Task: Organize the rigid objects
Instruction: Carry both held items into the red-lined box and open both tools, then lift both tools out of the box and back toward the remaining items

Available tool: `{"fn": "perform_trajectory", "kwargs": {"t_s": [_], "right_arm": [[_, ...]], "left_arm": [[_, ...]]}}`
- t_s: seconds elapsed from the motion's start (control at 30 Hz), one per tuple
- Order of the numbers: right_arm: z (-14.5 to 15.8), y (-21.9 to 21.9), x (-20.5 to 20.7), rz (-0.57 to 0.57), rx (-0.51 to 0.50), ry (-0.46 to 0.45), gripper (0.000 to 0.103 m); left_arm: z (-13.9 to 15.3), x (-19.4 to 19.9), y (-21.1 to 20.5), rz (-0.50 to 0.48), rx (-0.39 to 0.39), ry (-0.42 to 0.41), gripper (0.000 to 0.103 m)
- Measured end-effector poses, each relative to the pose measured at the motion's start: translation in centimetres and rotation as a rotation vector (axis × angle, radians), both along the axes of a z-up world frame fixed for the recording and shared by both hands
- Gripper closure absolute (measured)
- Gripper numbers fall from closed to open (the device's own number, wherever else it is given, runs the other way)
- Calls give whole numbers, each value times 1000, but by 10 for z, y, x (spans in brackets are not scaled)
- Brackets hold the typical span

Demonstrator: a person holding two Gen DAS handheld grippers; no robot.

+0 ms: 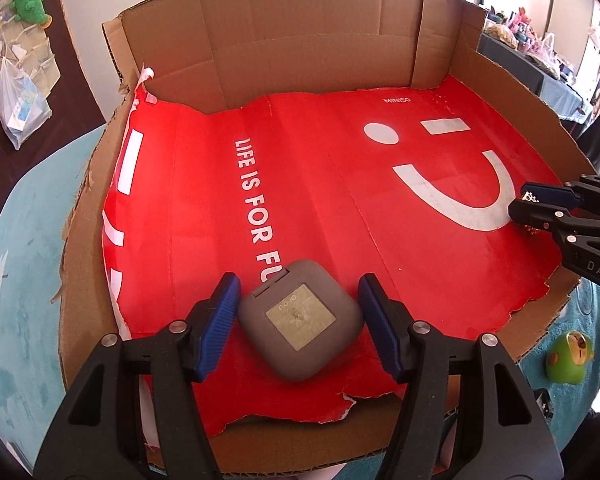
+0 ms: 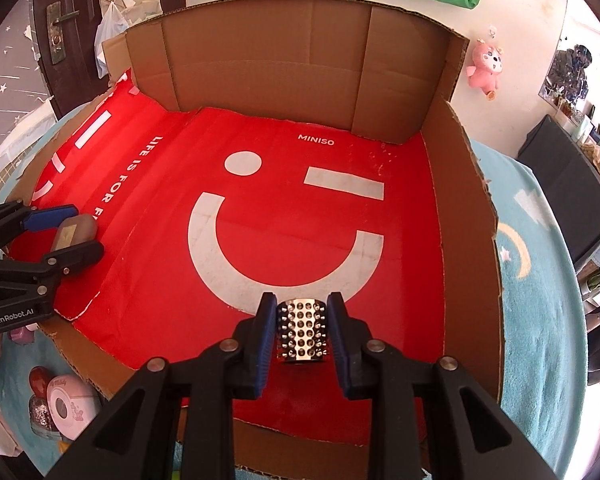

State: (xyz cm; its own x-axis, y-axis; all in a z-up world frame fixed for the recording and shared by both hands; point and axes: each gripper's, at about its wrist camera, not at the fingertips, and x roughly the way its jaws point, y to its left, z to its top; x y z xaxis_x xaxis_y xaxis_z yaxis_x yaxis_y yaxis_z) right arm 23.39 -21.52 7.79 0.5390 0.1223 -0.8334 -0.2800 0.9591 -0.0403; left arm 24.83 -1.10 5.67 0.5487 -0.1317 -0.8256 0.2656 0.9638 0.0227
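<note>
A grey square case (image 1: 300, 322) with a metallic plate on top lies on the red sheet (image 1: 320, 184) lining the open cardboard box (image 1: 284, 36). My left gripper (image 1: 298, 308) straddles the case; its blue pads touch or nearly touch the case's corners, and the grip is unclear. The case also shows in the right wrist view (image 2: 74, 234). My right gripper (image 2: 302, 330) is shut on a silver studded cylinder (image 2: 301, 330) that rests on the red sheet (image 2: 284, 240) near the front right. The right gripper also shows in the left wrist view (image 1: 540, 208).
The box has tall cardboard walls (image 2: 284, 64) at the back and low torn edges at the sides. It sits on a blue rug (image 2: 540, 280). A green toy (image 1: 570, 356) lies outside on the right. A white round toy (image 2: 66, 406) and glittery items lie outside at the left.
</note>
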Motion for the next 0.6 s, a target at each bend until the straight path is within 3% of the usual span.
{"fn": "perform_trajectory", "kwargs": {"t_s": [0.27, 0.6], "right_arm": [[0, -1, 0, 4, 20, 6, 74], [23, -4, -18, 4, 53, -62, 53]], "left_arm": [[10, -6, 4, -3, -35, -30, 32], [38, -30, 6, -5, -69, -113, 28]]}}
